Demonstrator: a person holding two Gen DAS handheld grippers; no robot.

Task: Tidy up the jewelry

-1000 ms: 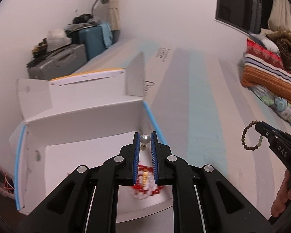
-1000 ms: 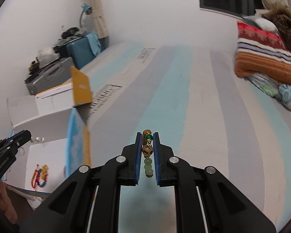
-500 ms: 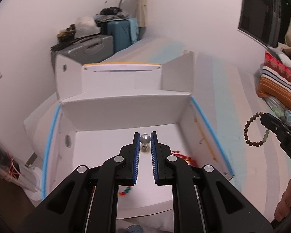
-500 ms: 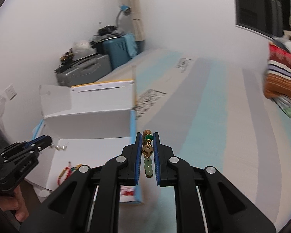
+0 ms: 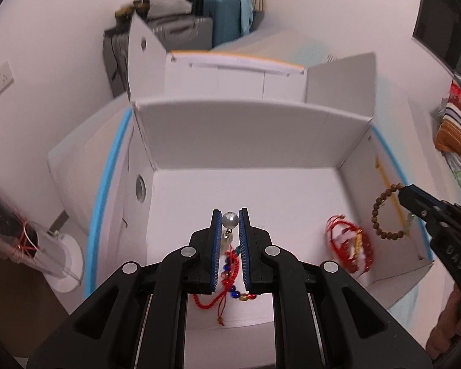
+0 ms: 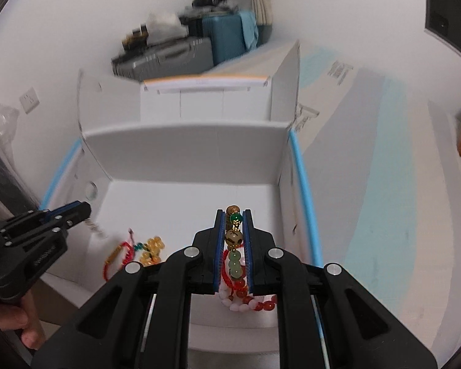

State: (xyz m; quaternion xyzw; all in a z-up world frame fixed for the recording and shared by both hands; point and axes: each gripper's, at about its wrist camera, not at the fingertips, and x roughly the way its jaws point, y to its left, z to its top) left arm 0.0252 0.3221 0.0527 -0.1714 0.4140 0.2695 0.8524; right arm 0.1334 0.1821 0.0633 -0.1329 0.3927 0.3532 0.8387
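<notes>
The left gripper [image 5: 230,220] is pinching a silver bead [image 5: 230,219] with a small pendant hanging below it, hovering over the open white box [image 5: 246,141]. The right gripper [image 6: 234,218] is clamping a brown bracelet [image 5: 384,215] by its green beads [image 6: 234,264], its loop dangling beside the box's right wall. Beneath the left gripper a red cord bracelet [image 5: 227,279] is lying on the box floor; between the two grippers a red-and-white bracelet [image 5: 350,246] is resting there too.

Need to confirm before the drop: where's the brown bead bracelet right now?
The brown bead bracelet hangs from the right gripper over the white box's right wall.
</notes>
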